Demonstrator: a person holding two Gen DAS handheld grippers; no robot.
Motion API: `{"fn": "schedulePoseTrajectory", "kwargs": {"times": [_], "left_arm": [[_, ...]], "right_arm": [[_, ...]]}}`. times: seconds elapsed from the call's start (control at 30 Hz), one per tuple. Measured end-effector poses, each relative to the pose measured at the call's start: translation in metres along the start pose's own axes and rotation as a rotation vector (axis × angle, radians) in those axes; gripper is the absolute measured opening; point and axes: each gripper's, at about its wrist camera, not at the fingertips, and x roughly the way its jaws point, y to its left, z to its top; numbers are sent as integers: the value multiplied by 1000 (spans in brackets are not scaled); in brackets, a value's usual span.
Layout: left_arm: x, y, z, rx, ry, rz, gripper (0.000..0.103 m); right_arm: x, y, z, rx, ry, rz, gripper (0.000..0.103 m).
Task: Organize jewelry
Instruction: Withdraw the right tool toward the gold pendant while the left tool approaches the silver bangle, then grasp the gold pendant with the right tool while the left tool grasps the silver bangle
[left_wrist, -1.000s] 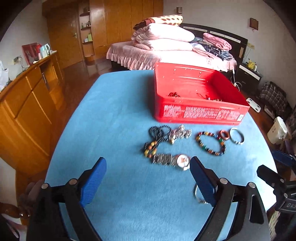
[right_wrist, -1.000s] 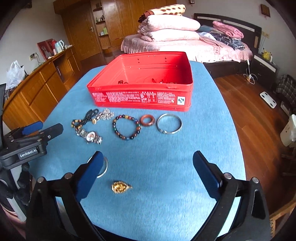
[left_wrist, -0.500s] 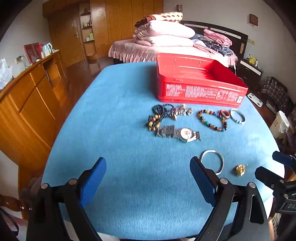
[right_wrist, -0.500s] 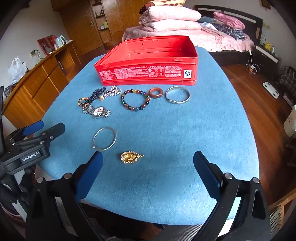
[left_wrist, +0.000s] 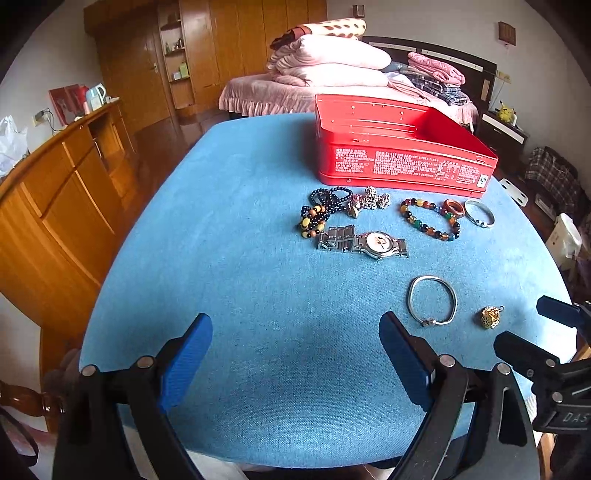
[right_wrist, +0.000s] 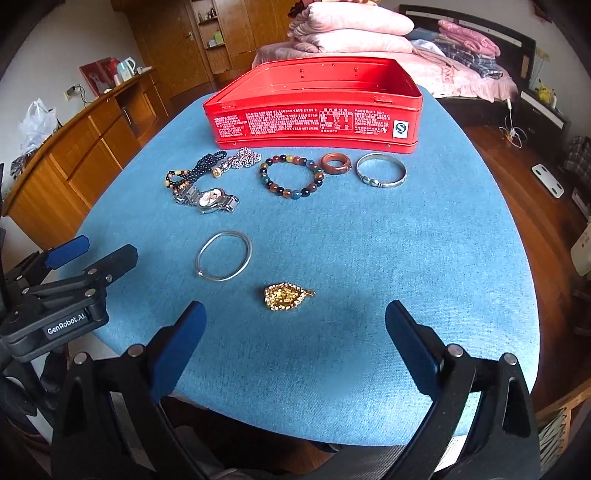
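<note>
Both claws, left (left_wrist: 295, 360) and right (right_wrist: 295, 341), spread empty above near edge of blue surface (right_wrist: 406, 258), gold pendant (right_wrist: 286, 295) nearest, red tin (right_wrist: 314, 118) waiting at far edge.

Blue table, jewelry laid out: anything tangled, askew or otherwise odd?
Only the black bead strand and silver chain lie heaped together left of the multicolored bead bracelet, touching the wristwatch. Other pieces lie separate.

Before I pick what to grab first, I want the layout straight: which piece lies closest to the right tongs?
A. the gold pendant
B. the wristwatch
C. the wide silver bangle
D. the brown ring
A: the gold pendant lies just ahead of the open right tongs, while the other pieces sit farther back toward the red tin.
</note>
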Motion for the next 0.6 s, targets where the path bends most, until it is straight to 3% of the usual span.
{"fn": "schedulePoseTrajectory", "kwargs": {"times": [0.07,0.5,0.6], "left_arm": [[1,0,1,-3,-1,0,90],[4,3,1,-22,8,-13,90],[5,2,2,-21,10,-21,90]], "right_arm": [[3,0,0,1,15,7,77],[12,1,2,-3,42,-13,61],[12,3,2,-19,42,-24,47]]}}
